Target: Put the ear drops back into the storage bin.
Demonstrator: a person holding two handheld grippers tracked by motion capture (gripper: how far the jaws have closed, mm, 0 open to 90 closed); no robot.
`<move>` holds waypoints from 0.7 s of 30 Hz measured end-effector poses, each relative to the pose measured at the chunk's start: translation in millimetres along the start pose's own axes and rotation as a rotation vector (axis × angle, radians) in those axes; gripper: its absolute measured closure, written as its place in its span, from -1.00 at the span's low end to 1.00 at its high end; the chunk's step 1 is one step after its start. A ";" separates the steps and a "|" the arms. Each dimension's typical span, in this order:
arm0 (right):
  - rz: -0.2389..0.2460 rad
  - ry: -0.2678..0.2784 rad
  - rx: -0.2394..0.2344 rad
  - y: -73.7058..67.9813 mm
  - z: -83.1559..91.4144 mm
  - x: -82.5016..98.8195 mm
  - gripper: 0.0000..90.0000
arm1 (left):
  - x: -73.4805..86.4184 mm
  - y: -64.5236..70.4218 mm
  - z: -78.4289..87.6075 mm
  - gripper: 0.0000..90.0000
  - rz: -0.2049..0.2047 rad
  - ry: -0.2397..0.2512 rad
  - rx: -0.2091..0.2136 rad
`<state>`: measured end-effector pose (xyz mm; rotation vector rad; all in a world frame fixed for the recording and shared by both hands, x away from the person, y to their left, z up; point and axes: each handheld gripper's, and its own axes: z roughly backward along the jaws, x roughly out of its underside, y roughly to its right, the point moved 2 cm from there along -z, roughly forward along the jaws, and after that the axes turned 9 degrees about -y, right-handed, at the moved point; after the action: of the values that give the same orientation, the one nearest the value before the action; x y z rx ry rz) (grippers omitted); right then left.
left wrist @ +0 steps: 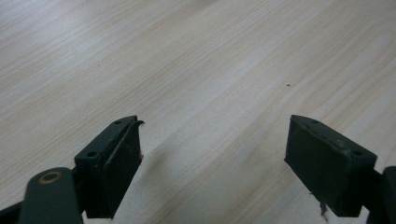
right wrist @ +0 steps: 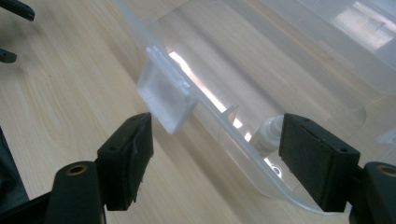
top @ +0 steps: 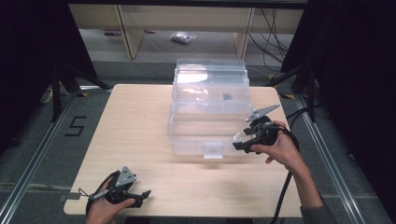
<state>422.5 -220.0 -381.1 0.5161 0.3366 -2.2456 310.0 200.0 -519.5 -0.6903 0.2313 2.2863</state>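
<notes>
Now clear plastic bin (top: 210,116), rect. latch (right wrist: 166,95), on woodgrain table (top: 140,126).

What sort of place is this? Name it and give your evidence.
Probably a lab or data-recording workspace: a wooden table marked off by floor tape with a "5", black curtains, loose cables and bare shelving.

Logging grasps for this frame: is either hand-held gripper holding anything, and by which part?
Nothing is held. The left hand-held gripper is open over bare table; the right hand-held gripper is open, straddling the clear plastic box rim.
</notes>
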 end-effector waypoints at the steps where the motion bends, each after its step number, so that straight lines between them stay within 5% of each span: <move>1: 0.017 0.007 0.006 1.1 -1.1 2.7 -0.40 | 0.0 0.1 0.0 -0.61 0.001 0.000 0.000; 13: 0.040 0.084 -0.023 -15.7 -8.1 17.6 -0.41 | 0.1 0.2 -0.4 -0.61 0.002 -0.003 0.002; 16: 0.063 0.062 -0.029 -18.5 -12.2 20.3 -0.41 | -0.1 0.5 -0.7 -0.61 0.000 0.005 0.004; 19: 0.034 0.056 -0.047 -21.7 -16.8 22.1 -0.43 | -0.2 0.6 -0.9 -0.60 0.000 0.004 0.001; 21: 0.044 0.046 -0.047 -20.4 -18.9 23.6 -0.43 | -1.0 3.0 -3.0 -0.61 0.038 0.038 0.004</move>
<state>397.7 -214.4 -407.3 0.5466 0.3965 -2.1807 309.8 196.2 -521.6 -0.7336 0.2690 2.3095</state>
